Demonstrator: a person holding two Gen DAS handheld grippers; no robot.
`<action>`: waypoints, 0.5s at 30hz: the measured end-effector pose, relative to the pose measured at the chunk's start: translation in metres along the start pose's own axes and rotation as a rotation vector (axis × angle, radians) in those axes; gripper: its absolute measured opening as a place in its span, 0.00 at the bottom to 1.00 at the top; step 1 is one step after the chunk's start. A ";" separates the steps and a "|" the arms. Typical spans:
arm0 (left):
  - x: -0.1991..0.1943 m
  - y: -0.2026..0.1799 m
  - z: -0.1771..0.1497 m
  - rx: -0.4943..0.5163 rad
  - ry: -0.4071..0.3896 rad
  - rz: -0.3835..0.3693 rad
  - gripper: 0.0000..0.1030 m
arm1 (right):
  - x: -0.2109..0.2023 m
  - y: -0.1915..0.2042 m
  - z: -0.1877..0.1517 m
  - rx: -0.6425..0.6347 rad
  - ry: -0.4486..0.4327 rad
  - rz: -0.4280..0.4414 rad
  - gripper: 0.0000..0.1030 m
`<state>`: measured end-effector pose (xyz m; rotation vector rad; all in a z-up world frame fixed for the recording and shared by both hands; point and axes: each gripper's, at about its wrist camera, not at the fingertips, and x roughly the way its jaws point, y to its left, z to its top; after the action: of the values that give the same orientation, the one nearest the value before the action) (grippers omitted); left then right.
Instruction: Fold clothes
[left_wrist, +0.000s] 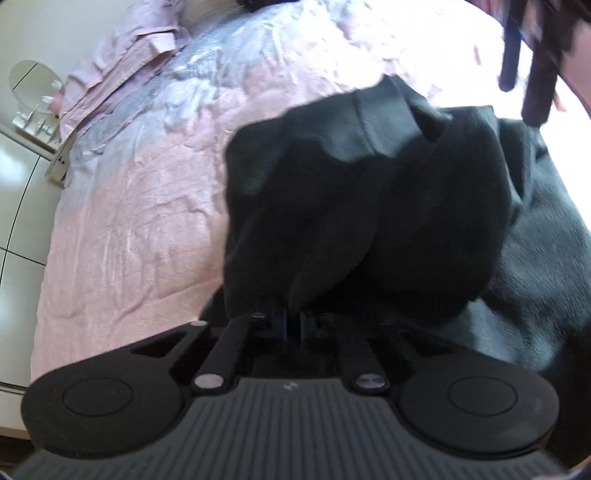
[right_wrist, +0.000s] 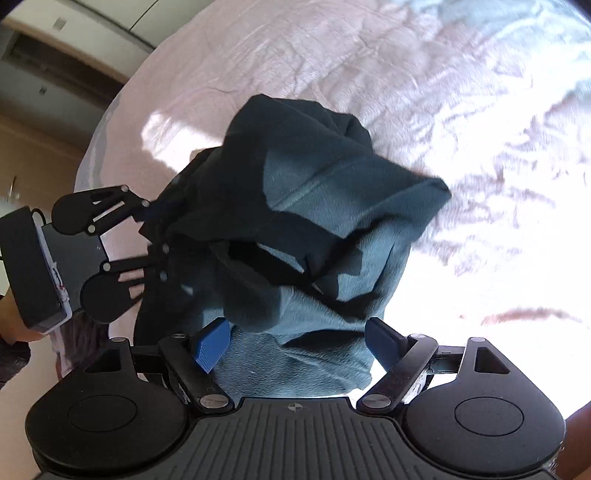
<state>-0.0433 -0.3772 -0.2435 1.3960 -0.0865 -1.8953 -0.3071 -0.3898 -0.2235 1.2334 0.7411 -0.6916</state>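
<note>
My left gripper is clamped tight on a bunched edge of the dark garment; the blue pads are nearly together w/ cloth pinched between them, so the fabric hangs forward off the tips and blocks most of that view. I judge it's gripped there to lift one end clear of the bed so the cloth can be shaken out or laid flat.

My right gripper is spread wide, blue fingers standing apart on either side of the fabric, nothing pinched. The cloth passes between the jaws and drapes toward the cam, so prob lining up for a second hold, tho that's my read only. The left gripper shows at the left of the right wrist view, buried in the dark folds.

The garment looks like soft, fleecy teal-to-charcoal material, bright side lit blue-grey in the sun, shaded side near black. It's crumpled, several layers folded over each other, one visible seam line across a panel. Can't tell shirt vs trousers. Not folded yet.

It's held up over the pink bedspread, which is wrinkled, w/ pink pillows at the far end and a small white side table beyond.
</note>
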 end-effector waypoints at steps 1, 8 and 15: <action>-0.010 0.022 0.004 -0.094 -0.033 0.016 0.06 | 0.004 0.000 -0.005 0.044 -0.010 0.011 0.83; -0.072 0.117 0.015 -0.340 -0.126 0.118 0.05 | 0.028 0.011 -0.004 0.246 -0.158 0.133 0.90; -0.088 0.122 0.001 -0.368 -0.091 0.184 0.00 | 0.046 0.013 0.010 0.200 -0.199 -0.050 0.41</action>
<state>0.0301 -0.4106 -0.1165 1.0185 0.0844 -1.7177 -0.2689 -0.4004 -0.2516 1.3075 0.5489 -0.9335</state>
